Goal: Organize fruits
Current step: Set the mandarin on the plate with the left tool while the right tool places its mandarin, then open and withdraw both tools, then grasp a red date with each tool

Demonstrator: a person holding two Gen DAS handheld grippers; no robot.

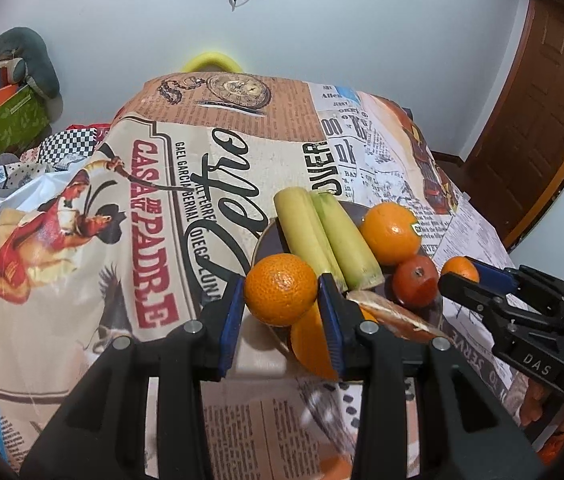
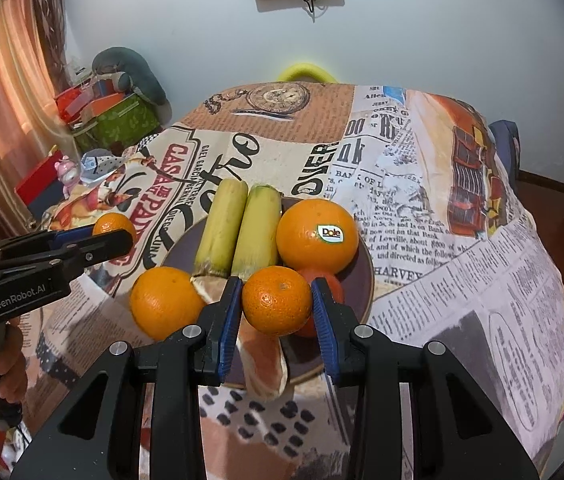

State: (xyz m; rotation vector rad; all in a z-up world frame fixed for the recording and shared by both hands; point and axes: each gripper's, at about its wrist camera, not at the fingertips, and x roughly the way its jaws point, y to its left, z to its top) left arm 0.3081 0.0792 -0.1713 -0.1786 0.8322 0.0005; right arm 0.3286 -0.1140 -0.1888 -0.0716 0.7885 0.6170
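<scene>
My left gripper (image 1: pixel 282 280) is shut on a small orange (image 1: pixel 280 294), held just off the near left rim of a dark plate (image 1: pixel 268 240). My right gripper (image 2: pixel 276 282) is shut on a second small orange (image 2: pixel 276 304) above the plate's (image 2: pixel 357 280) near side. The plate carries two yellow-green bananas (image 2: pixel 238 228), a large orange with a Dole sticker (image 2: pixel 317 236) and a red-orange fruit (image 2: pixel 327 282) partly hidden behind my right pad. Another orange (image 2: pixel 166 308) lies at the plate's left edge. Each gripper also shows in the other's view: the right gripper (image 1: pixel 459 273), the left gripper (image 2: pixel 112 233).
A printed newspaper-style cloth (image 1: pixel 154 208) covers the table, which drops off on all sides. A pale bread-like piece (image 2: pixel 262 360) lies over the plate's near rim. Boxes and soft toys (image 2: pixel 114 116) are piled beyond the left edge; a wooden door (image 1: pixel 541 120) stands at right.
</scene>
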